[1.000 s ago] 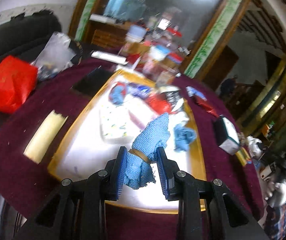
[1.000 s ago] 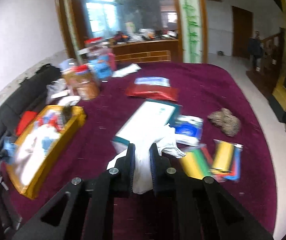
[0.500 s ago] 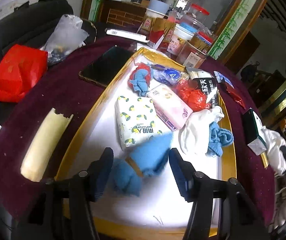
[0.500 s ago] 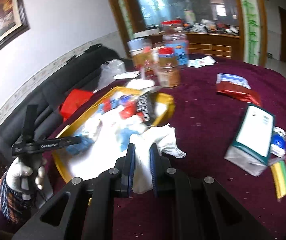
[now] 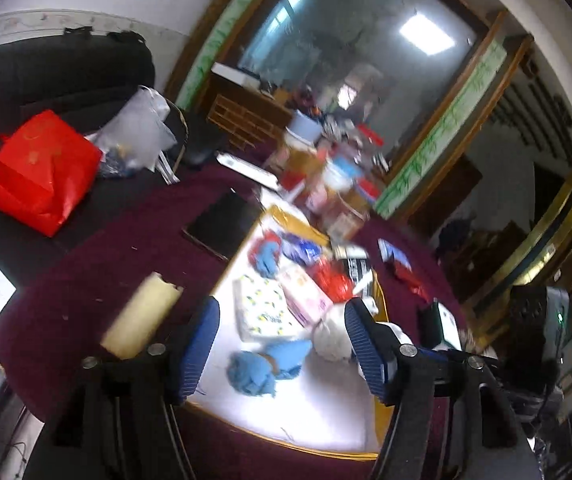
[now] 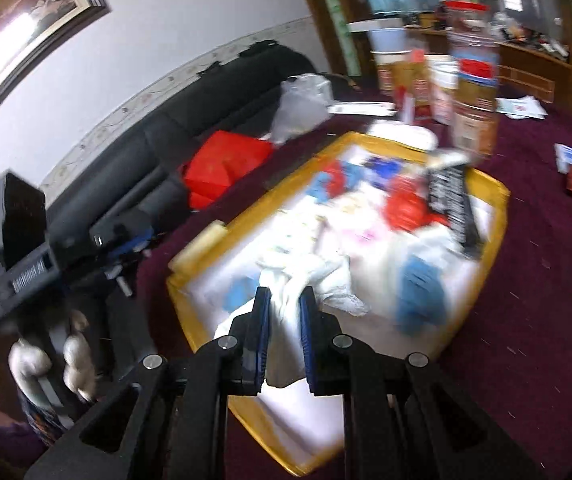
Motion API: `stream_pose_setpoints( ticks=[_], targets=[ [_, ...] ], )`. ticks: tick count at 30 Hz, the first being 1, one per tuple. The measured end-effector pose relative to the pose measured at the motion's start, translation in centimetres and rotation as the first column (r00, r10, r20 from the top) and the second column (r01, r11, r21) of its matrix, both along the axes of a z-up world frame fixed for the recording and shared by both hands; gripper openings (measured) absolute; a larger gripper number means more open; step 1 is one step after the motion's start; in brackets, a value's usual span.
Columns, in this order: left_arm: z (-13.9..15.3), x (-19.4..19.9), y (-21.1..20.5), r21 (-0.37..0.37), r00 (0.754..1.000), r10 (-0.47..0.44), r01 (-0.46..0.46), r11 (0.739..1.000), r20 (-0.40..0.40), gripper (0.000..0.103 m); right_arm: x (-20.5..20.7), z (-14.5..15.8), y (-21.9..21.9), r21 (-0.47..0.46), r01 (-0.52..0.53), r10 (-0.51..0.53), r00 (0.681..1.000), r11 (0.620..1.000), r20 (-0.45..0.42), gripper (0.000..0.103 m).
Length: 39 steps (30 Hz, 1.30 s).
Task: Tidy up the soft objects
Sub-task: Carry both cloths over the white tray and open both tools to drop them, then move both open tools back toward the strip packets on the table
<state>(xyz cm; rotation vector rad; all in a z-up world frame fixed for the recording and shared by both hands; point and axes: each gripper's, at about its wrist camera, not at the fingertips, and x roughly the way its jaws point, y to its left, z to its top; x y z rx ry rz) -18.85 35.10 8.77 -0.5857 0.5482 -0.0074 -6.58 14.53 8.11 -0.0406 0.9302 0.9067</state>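
Over the yellow-rimmed tray (image 6: 498, 216), the right claw (image 6: 286, 340) is clamped on a white cloth (image 6: 306, 276). Left claw (image 5: 281, 344) is opening, nothing pinched, blue towel roll (image 5: 261, 368) lying in the tray below it. I'd lower the cloth onto bare tray before letting go.

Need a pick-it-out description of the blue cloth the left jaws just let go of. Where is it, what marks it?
Find the gold-rimmed tray on the maroon tablecloth. At its near end, below the lemon-print tissue pack, lies a rolled blue cloth, free between the left gripper's opening jaws. A tan band round its middle sets it apart from the other blue cloths.
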Motion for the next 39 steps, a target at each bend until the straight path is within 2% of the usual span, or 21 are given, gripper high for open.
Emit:
stream_pose_setpoints(
  ticks=[5,9,12,15,17,20,21,24,25,26,27,30,32,35,39],
  targets=[
    [-0.5,-1.0,1.8,-0.003,0.998,0.053,-0.053,0.999,0.018,0.068,1.2,-0.2,6.0,0.019,-0.088,0.089,0.992,0.996,-0.084,0.014],
    [-1.2,-0.9,2.4,-0.020,0.998,0.056,-0.056,0.998,0.006,0.068,2.4,-3.4,10.3,0.006,-0.132,0.130,0.970,0.991,-0.205,0.014],
    [-1.6,-0.8,2.7,-0.019,0.999,0.054,-0.054,0.998,0.000,0.068,2.8,-5.8,12.0,-0.045,-0.140,0.124,0.959,0.989,-0.255,0.014],
    [-1.9,-0.9,2.8,-0.028,0.999,0.050,-0.050,0.998,0.002,0.068,3.1,-7.3,12.8,-0.155,-0.106,0.073,0.976,0.982,-0.203,0.014],
    [-2.0,-1.0,2.8,-0.029,0.999,0.044,-0.044,0.999,0.004,0.068,3.9,-7.3,12.2,-0.163,-0.068,0.035,0.979,0.984,-0.199,0.014],
    [-2.0,-0.9,2.6,-0.031,0.999,0.039,-0.039,0.999,-0.001,0.068,4.4,-6.7,12.0,-0.228,-0.011,-0.011,0.995,0.974,-0.097,0.015],
    [-2.0,-0.9,2.5,-0.032,0.999,0.037,-0.037,0.999,-0.002,0.068,4.6,-6.6,11.8,-0.230,-0.005,-0.015,0.996,0.973,-0.087,0.018],
    [-1.8,-0.7,1.9,-0.029,1.000,0.022,-0.022,0.999,-0.007,0.068,4.8,-6.1,10.5,-0.148,-0.012,-0.005,0.993,0.989,-0.115,0.034],
    [-1.6,-0.8,1.6,-0.024,1.000,0.013,-0.013,1.000,-0.007,0.069,4.6,-5.4,9.6,-0.121,0.006,-0.018,0.994,0.993,-0.104,0.039],
    [-1.3,-0.8,1.1,-0.008,1.000,0.005,-0.005,1.000,-0.009,0.070,4.4,-4.7,8.8,-0.101,0.020,-0.029,0.996,0.995,-0.090,0.047],
    [-1.1,-0.7,0.7,0.006,1.000,-0.001,0.001,1.000,-0.012,0.070,4.2,-3.8,7.7,-0.080,0.033,-0.039,0.997,0.996,-0.071,0.053],
    [-0.1,-0.4,-1.3,0.065,0.999,-0.032,0.032,0.997,-0.015,0.073,3.1,-1.3,3.8,-0.023,0.081,-0.081,0.997,0.996,0.017,0.063],
    [0.6,-0.1,-3.4,0.126,0.998,-0.058,0.060,0.990,-0.022,0.077,2.0,0.0,0.7,-0.004,0.120,-0.119,0.989,0.993,0.084,0.070],
    [1.4,0.6,-7.6,0.241,0.993,-0.109,0.114,0.964,-0.036,0.081,0.5,0.9,-4.8,0.018,0.203,-0.203,0.965,0.979,0.165,0.078],
    [1.7,1.4,-13.8,0.393,0.988,-0.145,0.156,0.906,-0.058,0.090,-1.4,0.5,-12.0,0.040,0.337,-0.338,0.918,0.941,0.206,0.082]
  ],
)
